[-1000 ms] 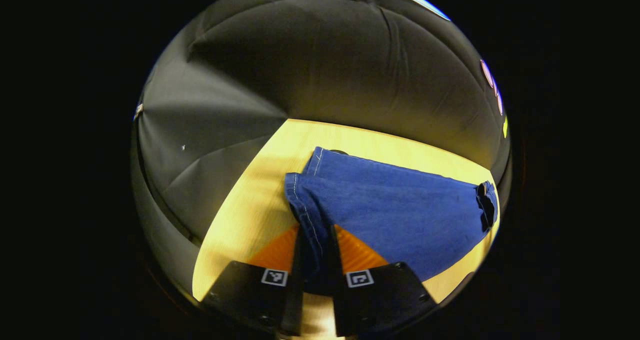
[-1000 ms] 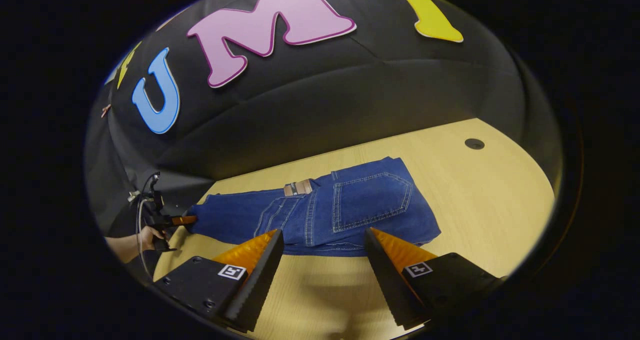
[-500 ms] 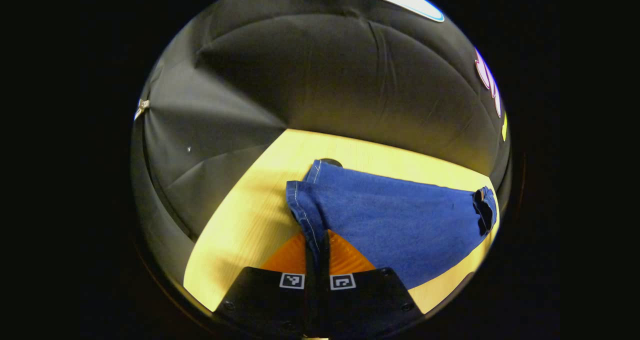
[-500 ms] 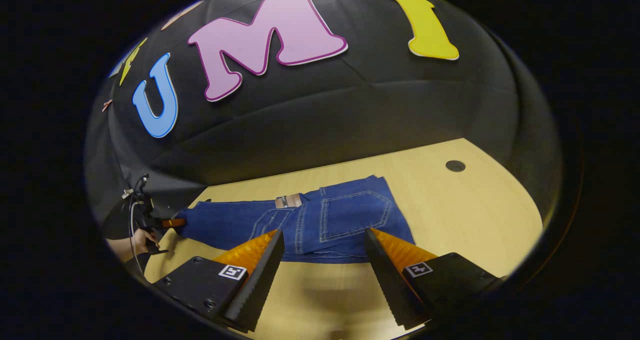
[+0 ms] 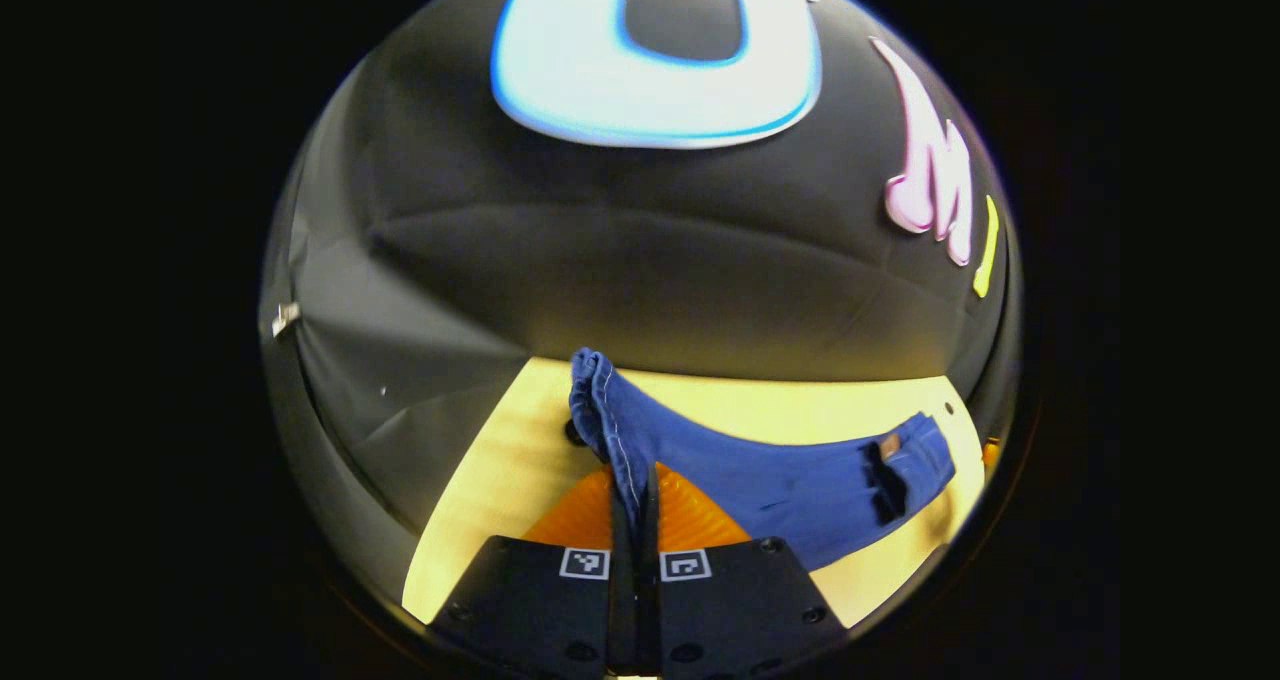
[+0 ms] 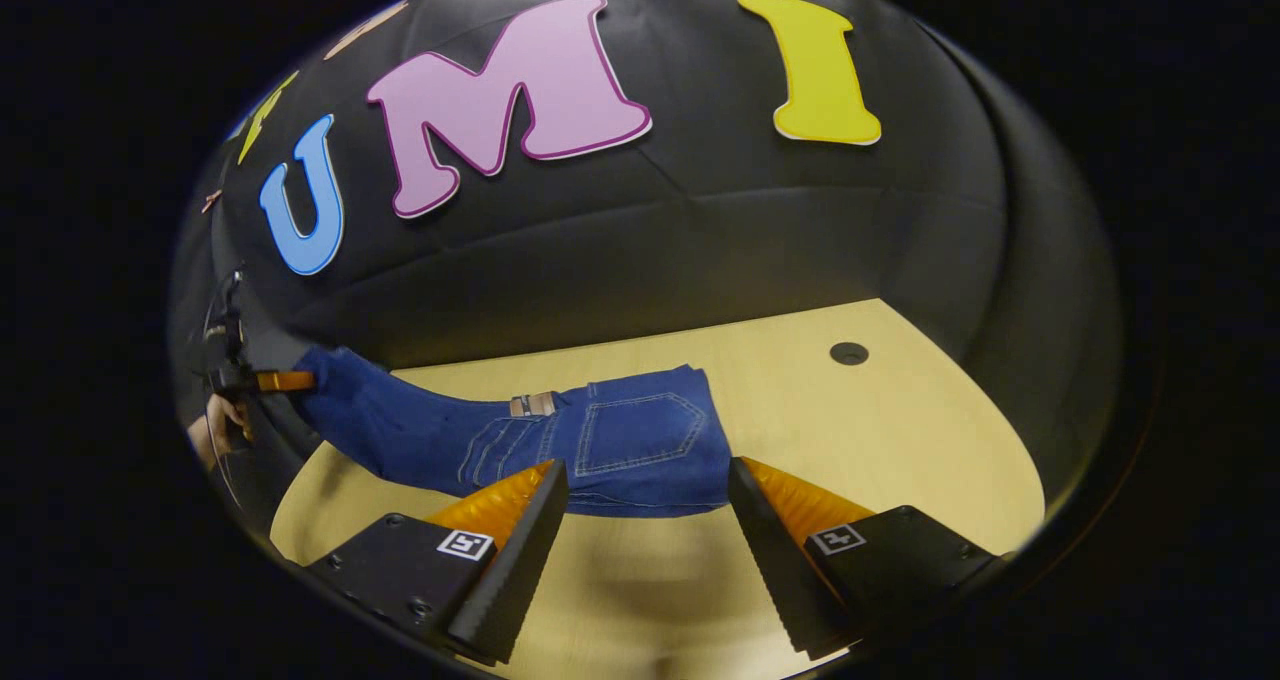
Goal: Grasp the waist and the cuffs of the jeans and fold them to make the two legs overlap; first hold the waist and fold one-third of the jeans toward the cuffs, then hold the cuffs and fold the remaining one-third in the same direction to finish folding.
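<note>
Left gripper (image 5: 634,505) clamped on the cuffs (image 5: 600,400) of the jeans (image 5: 780,480), fingers pressed together on the denim and holding that end raised above the desk (image 5: 500,480). Right gripper (image 6: 648,520) spread wide, hovering just short of the waist (image 6: 640,440), which lies flat on the desk.

Pale wooden table (image 6: 900,430), round cable hole (image 6: 848,353) near far edge. Jeans (image 6: 620,445) lay on top, left of hole; waist end flat on wood, cuff end raised off surface, farthest from hole.
</note>
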`<state>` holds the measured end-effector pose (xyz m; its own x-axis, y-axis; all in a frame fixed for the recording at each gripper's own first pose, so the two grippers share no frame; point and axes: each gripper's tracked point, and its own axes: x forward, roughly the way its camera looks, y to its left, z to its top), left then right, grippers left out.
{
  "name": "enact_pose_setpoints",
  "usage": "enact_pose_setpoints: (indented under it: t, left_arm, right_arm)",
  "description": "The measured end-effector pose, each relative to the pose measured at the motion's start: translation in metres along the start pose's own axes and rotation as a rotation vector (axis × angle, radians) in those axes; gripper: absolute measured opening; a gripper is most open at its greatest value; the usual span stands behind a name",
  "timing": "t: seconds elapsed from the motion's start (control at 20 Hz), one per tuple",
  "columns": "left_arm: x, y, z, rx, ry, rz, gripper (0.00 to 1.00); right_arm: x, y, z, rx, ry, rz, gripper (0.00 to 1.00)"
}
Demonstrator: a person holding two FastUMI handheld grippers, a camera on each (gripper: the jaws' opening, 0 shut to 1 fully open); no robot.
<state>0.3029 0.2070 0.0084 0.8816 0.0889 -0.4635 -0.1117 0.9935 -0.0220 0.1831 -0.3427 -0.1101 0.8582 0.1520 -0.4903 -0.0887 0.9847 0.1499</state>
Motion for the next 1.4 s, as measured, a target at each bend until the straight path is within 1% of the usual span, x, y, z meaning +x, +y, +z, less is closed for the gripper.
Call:
enact_pose_setpoints:
  t: [0.1, 0.2, 0.3, 0.45, 0.55, 0.6, 0.65, 0.7, 0.8, 0.95, 1.05, 1.1, 1.15, 1.25, 1.3, 1.4]
  left_arm:
    - [-0.015, -0.047, 0.024, 0.009, -0.011, -0.032, 0.02]
    - [-0.030, -0.096, 0.043, 0.044, -0.020, -0.046, 0.02]
    - [-0.043, -0.152, 0.056, 0.070, -0.021, -0.079, 0.02]
    - [-0.044, -0.239, 0.051, 0.108, 0.010, -0.134, 0.02]
    - [-0.044, -0.296, 0.043, 0.114, 0.028, -0.183, 0.02]
    - [-0.043, -0.327, 0.036, 0.116, 0.044, -0.211, 0.02]
    - [-0.040, -0.352, 0.030, 0.114, 0.056, -0.235, 0.02]
    - [-0.036, -0.373, 0.019, 0.112, 0.073, -0.259, 0.02]
    - [-0.025, -0.417, -0.004, 0.118, 0.109, -0.303, 0.02]
    - [-0.005, -0.464, -0.049, 0.153, 0.179, -0.333, 0.02]
    - [0.010, -0.486, -0.082, 0.182, 0.232, -0.336, 0.03]
    - [0.014, -0.494, -0.094, 0.187, 0.253, -0.335, 0.05]
    - [0.015, -0.503, -0.102, 0.169, 0.271, -0.353, 0.02]
    - [0.003, -0.521, -0.107, 0.094, 0.293, -0.425, 0.19]
    - [-0.002, -0.525, -0.106, 0.074, 0.286, -0.437, 0.29]
    - [-0.017, -0.508, -0.098, 0.088, 0.242, -0.415, 0.51]
  right_arm:
    - [-0.009, -0.010, 0.016, 0.011, -0.028, -0.003, 0.99]
    - [-0.020, -0.029, 0.029, 0.026, -0.044, -0.023, 0.98]
    - [-0.030, -0.048, 0.040, 0.042, -0.052, -0.042, 0.98]
    - [-0.048, -0.081, 0.051, 0.023, -0.055, -0.074, 0.98]
    - [-0.063, -0.104, 0.055, -0.005, -0.050, -0.101, 0.98]
    - [-0.069, -0.113, 0.059, -0.013, -0.054, -0.109, 0.98]
    - [-0.076, -0.122, 0.061, -0.017, -0.057, -0.116, 1.00]
    - [-0.081, -0.128, 0.064, -0.019, -0.059, -0.120, 0.98]
    - [-0.089, -0.138, 0.067, -0.016, -0.062, -0.126, 0.98]
    - [-0.099, -0.146, 0.068, -0.022, -0.065, -0.132, 0.98]
    - [-0.105, -0.140, 0.064, -0.039, -0.062, -0.116, 0.98]
    - [-0.107, -0.136, 0.062, -0.058, -0.057, -0.107, 0.98]
    - [-0.109, -0.135, 0.060, -0.079, -0.053, -0.103, 0.98]
    - [-0.117, -0.128, 0.057, -0.099, -0.046, -0.091, 0.98]
    - [-0.122, -0.123, 0.059, -0.096, -0.050, -0.084, 0.98]
    - [-0.128, -0.111, 0.061, -0.089, -0.061, -0.068, 0.98]
